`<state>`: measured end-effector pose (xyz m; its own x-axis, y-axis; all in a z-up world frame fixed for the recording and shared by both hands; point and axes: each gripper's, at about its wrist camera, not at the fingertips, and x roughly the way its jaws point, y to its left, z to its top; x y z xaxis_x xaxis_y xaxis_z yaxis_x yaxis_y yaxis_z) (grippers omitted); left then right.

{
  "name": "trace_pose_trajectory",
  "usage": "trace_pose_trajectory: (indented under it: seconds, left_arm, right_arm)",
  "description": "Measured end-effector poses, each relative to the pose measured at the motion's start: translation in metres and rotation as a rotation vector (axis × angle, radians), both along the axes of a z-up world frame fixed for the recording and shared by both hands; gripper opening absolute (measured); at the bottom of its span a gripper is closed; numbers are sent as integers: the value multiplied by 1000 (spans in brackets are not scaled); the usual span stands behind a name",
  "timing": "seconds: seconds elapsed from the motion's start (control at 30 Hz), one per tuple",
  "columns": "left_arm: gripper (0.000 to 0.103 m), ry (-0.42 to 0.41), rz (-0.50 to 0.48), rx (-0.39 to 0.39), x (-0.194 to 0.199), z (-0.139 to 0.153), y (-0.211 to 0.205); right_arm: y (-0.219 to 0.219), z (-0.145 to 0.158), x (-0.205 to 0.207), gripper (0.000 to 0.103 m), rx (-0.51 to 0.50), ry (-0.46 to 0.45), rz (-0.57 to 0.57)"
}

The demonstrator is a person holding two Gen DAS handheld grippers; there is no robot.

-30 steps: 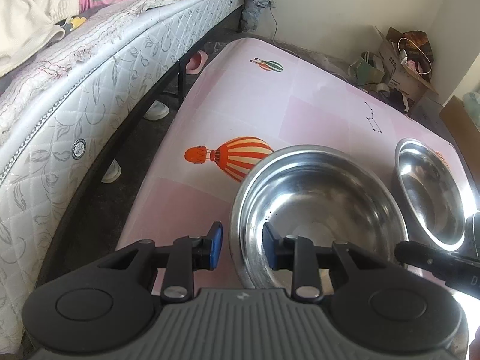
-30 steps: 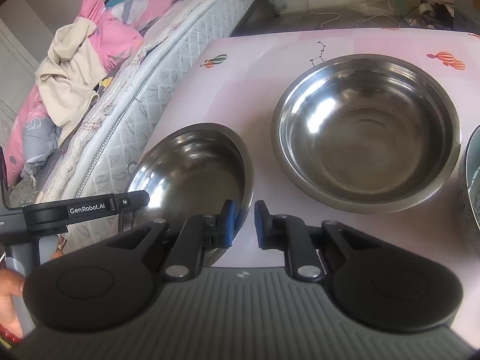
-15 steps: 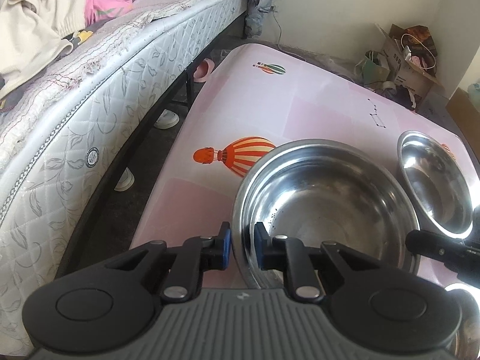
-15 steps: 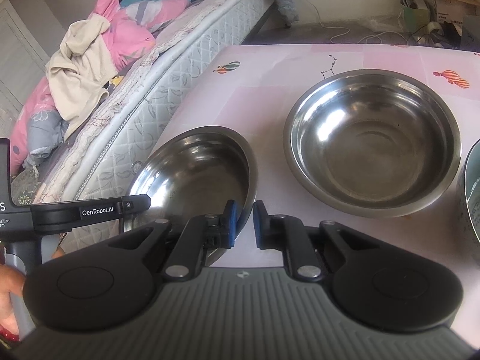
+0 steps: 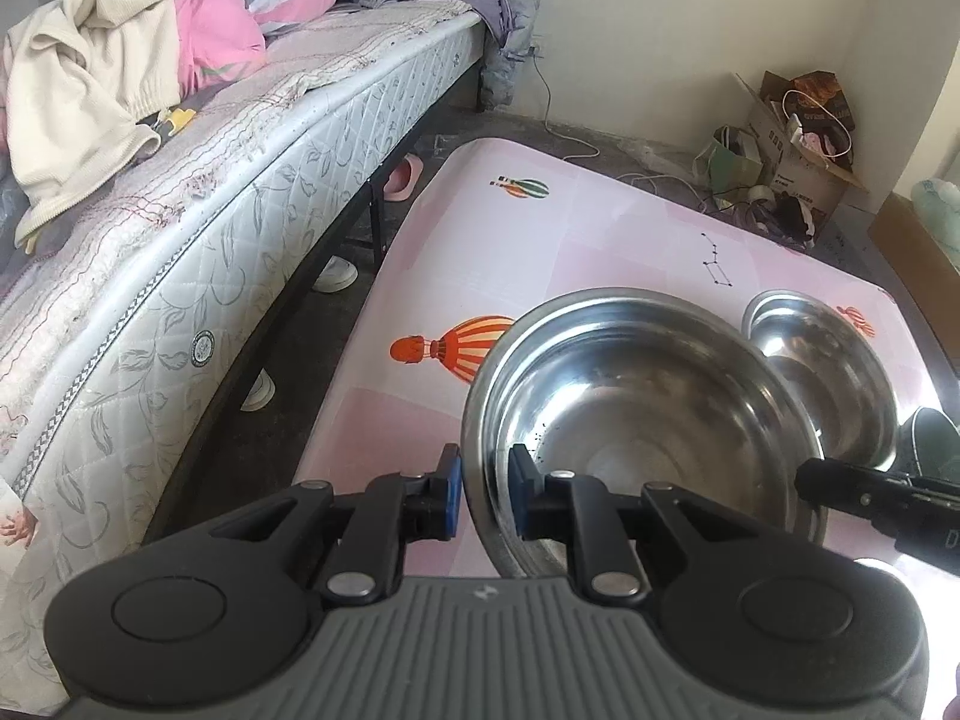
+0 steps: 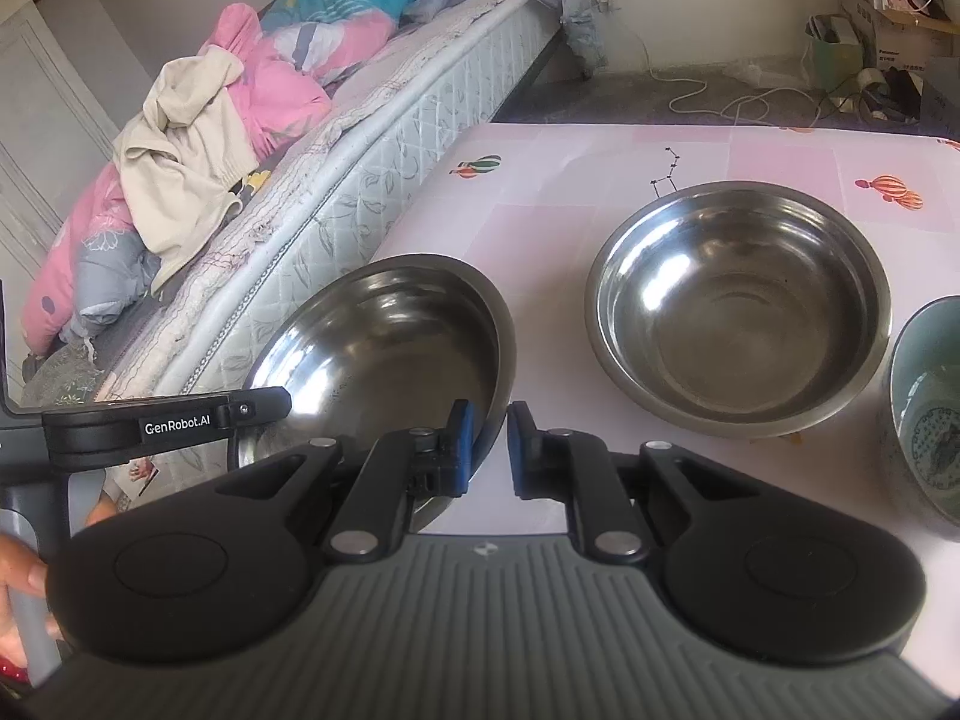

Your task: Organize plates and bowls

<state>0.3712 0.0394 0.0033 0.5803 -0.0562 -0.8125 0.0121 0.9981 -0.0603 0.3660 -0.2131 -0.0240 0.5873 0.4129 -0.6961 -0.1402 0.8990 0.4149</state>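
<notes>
My left gripper [image 5: 485, 495] pinches the near rim of the wide, shallow stainless steel bowl [image 5: 636, 420] between its 2 blue pads, jaws narrower than a second ago after closing onto that rim. My right gripper [image 6: 489, 450] is clamped on the same bowl's opposite rim [image 6: 390, 354], pads nearly together. The bowl now tilts clear of the pink balloon-print tabletop [image 5: 540, 252], higher than before. Beyond it sits a 2nd steel bowl [image 6: 738, 306], with a green ceramic bowl [image 6: 927, 408] just right.
</notes>
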Motion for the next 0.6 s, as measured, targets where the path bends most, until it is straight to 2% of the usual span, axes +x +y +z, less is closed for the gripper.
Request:
trace_pose_trajectory:
  seconds: [0.33,0.6]
  left_arm:
    - [17,-35,-49,-18,0,23,-34]
    - [17,-21,-113,-50,21,18,-88]
  right_arm:
    - [-33,23,-14,12,-4,-34,-45]
    - [-86,29,-11,13,-29,-31,-127]
